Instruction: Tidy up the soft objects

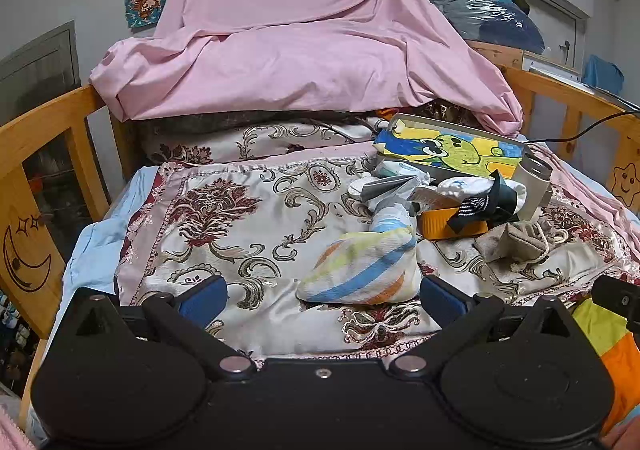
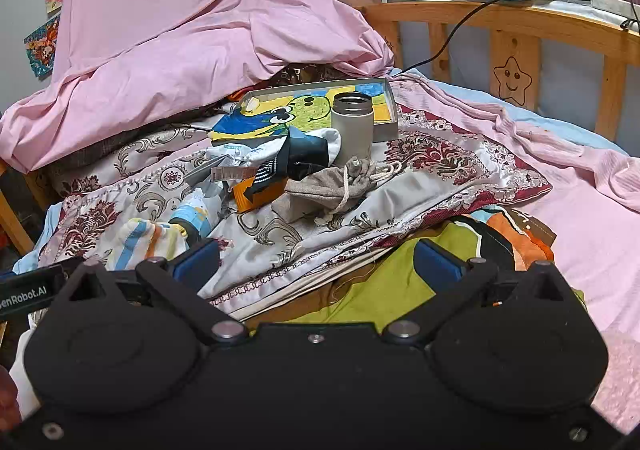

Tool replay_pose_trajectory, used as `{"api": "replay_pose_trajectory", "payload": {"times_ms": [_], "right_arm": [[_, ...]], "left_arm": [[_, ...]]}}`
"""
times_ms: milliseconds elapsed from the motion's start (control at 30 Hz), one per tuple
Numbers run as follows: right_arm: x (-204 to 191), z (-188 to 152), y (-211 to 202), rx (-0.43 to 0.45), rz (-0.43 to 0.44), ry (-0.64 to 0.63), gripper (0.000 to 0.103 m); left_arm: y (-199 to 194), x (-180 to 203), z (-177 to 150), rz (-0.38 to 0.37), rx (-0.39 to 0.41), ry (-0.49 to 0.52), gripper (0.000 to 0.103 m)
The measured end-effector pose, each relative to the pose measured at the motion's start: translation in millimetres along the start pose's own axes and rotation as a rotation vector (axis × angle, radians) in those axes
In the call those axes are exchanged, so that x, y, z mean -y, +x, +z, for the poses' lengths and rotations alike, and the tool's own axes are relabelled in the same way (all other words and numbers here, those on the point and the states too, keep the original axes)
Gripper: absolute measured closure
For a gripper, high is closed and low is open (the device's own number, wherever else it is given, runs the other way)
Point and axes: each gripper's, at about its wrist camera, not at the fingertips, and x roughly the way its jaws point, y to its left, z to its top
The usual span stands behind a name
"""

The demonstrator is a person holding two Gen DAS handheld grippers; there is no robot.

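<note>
A striped sock (image 1: 360, 270) in white, blue, yellow and orange lies on the patterned quilt (image 1: 240, 209), just ahead of my open left gripper (image 1: 324, 298), slightly toward its right finger. Behind it sits a heap of small clothes (image 1: 440, 193) with a beige drawstring pouch (image 1: 516, 242). In the right wrist view the same sock (image 2: 148, 240) lies left of my open right gripper (image 2: 316, 262), which hovers over the quilt edge and a green and orange blanket (image 2: 400, 282). The pouch (image 2: 332, 189) and clothes heap (image 2: 280, 161) lie farther ahead. Nothing is between either pair of fingers.
A grey flask (image 2: 353, 127) stands by a shallow box with a cartoon drawing (image 2: 320, 105). A large pink sheet (image 1: 300, 29) is piled at the back. Wooden bed rails (image 1: 36, 153) (image 2: 520, 33) flank both sides. A black cable (image 2: 452, 37) runs over the right rail.
</note>
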Motion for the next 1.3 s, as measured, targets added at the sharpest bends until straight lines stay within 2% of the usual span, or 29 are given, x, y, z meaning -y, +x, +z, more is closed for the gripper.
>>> {"api": "replay_pose_trajectory", "payload": {"times_ms": [1300], "right_arm": [[0.1,0.0,0.1,0.001,0.002,0.004,0.0]], "left_arm": [[-0.9,4.3,-1.9,0.006,0.0,0.001,0.001]]}}
